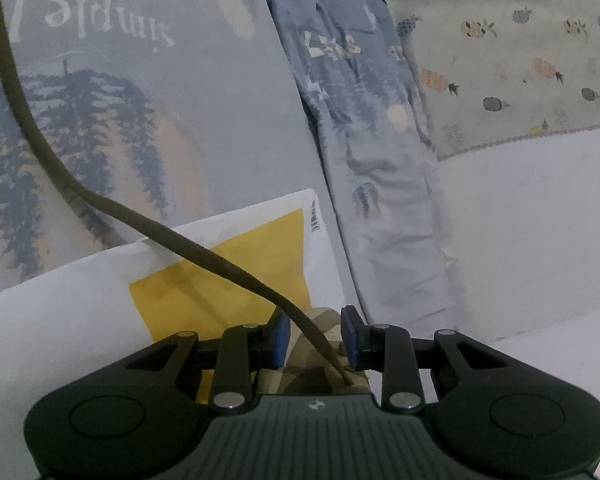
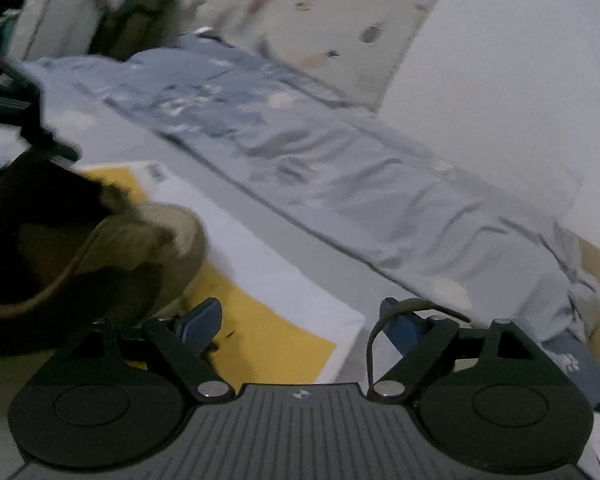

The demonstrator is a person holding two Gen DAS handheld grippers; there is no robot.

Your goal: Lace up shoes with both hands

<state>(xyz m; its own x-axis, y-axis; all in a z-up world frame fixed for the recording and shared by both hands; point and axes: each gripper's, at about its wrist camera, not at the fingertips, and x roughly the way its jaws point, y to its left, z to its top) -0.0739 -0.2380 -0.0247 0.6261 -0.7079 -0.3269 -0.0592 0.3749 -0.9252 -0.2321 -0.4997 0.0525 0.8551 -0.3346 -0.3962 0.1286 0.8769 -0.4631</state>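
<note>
Two claws: left claw (image 1: 316, 338), part-closed, straddles the shoe (image 1: 320, 364) and its lace (image 1: 100, 200) running up-left; right claw (image 2: 300, 322) gapes, empty, a lace end (image 2: 416, 305) draped over its right finger.

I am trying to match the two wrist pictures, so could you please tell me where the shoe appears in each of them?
Left wrist view: the shoe is at the bottom centre, mostly hidden, between the left gripper's blue pads, with the brown lace running up to the left.
Right wrist view: the shoe is large and blurred at the left edge, left of the right gripper.
Shared landmark: the white and yellow sheet under the shoe.
</note>
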